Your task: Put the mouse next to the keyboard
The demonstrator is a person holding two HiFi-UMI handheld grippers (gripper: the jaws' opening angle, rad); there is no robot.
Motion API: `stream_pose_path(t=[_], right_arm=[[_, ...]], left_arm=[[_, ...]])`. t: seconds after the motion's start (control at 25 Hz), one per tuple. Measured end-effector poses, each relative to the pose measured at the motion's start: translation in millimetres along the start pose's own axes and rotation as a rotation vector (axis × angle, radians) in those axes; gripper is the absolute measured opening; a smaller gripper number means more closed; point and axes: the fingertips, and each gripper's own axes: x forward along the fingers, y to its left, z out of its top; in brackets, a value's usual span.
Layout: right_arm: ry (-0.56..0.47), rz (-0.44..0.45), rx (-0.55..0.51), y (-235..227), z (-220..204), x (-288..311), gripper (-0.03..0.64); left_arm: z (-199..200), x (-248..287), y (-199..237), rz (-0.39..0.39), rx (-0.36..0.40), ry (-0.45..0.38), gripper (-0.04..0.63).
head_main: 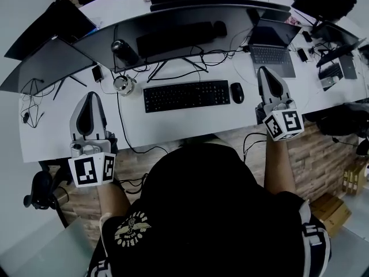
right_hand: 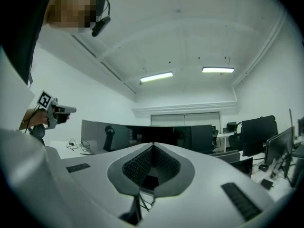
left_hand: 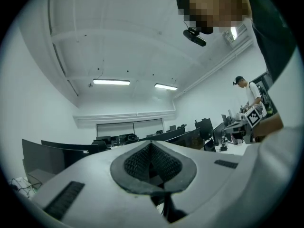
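Observation:
In the head view a black mouse [head_main: 237,92] lies on the white desk [head_main: 190,123], just off the right end of a black keyboard [head_main: 185,96]. My right gripper [head_main: 267,70] is held over the desk's front right, to the right of the mouse and apart from it, its jaws shut with nothing between them. My left gripper [head_main: 90,94] hangs over the desk's front left, far from the keyboard, also shut and empty. Both gripper views look up at the ceiling over closed jaws, left gripper [left_hand: 151,143] and right gripper [right_hand: 153,145]; neither shows the mouse or keyboard.
A wide curved monitor [head_main: 173,25] stands behind the keyboard with cables [head_main: 190,59] under it. An open laptop [head_main: 272,46] sits at the right and dark laptops [head_main: 49,62] at the left. A glass [head_main: 124,84] stands left of the keyboard. A person [left_hand: 249,96] stands far off.

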Motion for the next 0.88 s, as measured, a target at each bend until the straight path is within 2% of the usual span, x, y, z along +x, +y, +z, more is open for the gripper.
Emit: stream_pose_path(t=[0.12,0.32,0.44,0.68,0.88], right_arm=[[-0.034,0.023,0.016,3.5,34.7,-9.9,0.002],[-0.09,0.004,-0.051,8.0,81.2,-27.9,0.0],[-0.117,-0.004,-0.056,12.5,97.6,-37.9,0.0],[-0.115,0.0,-0.067,25.0,106.5,-44.3,0.002],[-0.066,-0.006,-0.072,28.4,95.0,-50.9,0.0]], left_arm=[[6.0,-3.9,-1.5,-0.001,0.009,-0.006,0.002],[8.2,-9.4,2.5,0.01,0.009,-0.01,0.002],[13.0,-13.4,4.7,0.01,0.015,-0.021,0.002],[14.9,-22.0,9.4,0.007,0.003,-0.036,0.002],[5.4,-24.6,8.3,-0.012,-0.016,-0.016,0.002]])
